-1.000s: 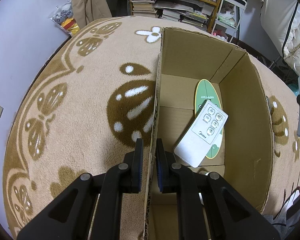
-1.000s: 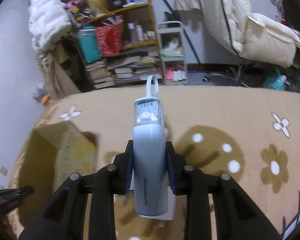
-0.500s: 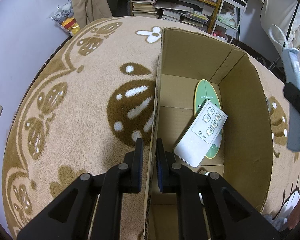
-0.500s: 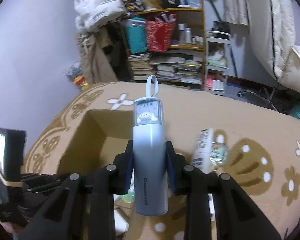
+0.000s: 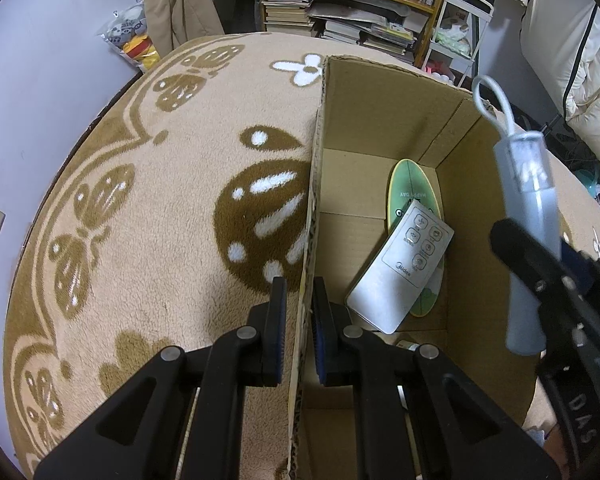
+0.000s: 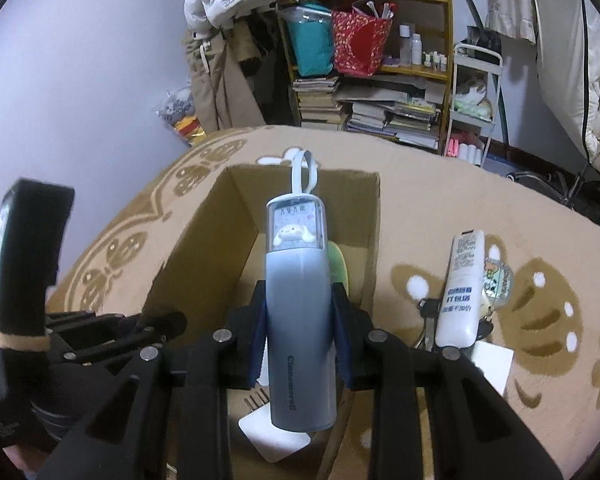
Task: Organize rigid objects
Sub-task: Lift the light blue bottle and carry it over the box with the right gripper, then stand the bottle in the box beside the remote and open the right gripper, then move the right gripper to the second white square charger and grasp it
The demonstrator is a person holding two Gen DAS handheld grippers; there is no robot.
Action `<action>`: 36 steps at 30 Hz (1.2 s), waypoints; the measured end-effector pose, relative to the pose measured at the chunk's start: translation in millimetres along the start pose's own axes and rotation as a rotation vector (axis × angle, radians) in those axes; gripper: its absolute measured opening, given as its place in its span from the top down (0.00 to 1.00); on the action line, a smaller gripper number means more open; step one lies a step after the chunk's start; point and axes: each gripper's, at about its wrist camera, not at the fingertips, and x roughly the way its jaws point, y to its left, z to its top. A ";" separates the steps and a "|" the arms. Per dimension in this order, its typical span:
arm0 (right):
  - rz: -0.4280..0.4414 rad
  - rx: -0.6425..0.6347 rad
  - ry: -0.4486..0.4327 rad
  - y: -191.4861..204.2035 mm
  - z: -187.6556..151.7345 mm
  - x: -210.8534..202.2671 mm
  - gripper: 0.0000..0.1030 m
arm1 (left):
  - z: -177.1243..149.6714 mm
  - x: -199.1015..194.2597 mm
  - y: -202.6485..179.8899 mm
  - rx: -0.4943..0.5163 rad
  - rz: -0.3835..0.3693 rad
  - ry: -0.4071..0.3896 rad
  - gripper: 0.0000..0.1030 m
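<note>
An open cardboard box [image 5: 380, 120] stands on the patterned rug. My left gripper [image 5: 298, 304] is shut on the box's left wall and holds it. Inside lie a white remote [image 5: 404, 268] on a green oval board [image 5: 410, 196]. My right gripper [image 6: 298, 320] is shut on a pale blue bottle [image 6: 298, 312] with a cartoon lid and white loop, held over the box [image 6: 204, 240]. The bottle also shows in the left wrist view [image 5: 528, 216] above the box's right wall.
A white remote with blue text [image 6: 460, 288] and a keychain [image 6: 496, 280] lie on the rug right of the box. A white card [image 6: 492, 364] lies near them. Shelves with books [image 6: 384, 116] and a rack stand behind the rug.
My right gripper has carried the bottle leftward from over the open rug to above the box. My left gripper has stayed clamped on the box wall.
</note>
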 end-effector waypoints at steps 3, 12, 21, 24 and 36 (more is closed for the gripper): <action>0.016 0.023 0.015 -2.8 -3.3 4.9 0.69 | 0.1 -0.2 -0.8 -0.002 -0.004 0.000 0.89; 0.022 0.016 0.002 0.4 -2.4 3.9 0.69 | 0.3 0.1 -1.7 -0.003 -0.027 0.010 0.89; -0.041 0.016 -0.047 -11.4 13.6 -15.5 0.57 | -0.9 -2.7 -2.3 -0.002 -0.008 -0.001 0.88; -0.079 0.046 -0.071 -23.9 15.1 -21.5 0.38 | -2.0 -2.2 -1.7 0.001 -0.009 -0.003 0.88; -0.232 0.153 -0.014 -96.5 -3.3 -11.5 0.19 | -2.1 -1.2 -1.8 0.000 -0.011 0.001 0.88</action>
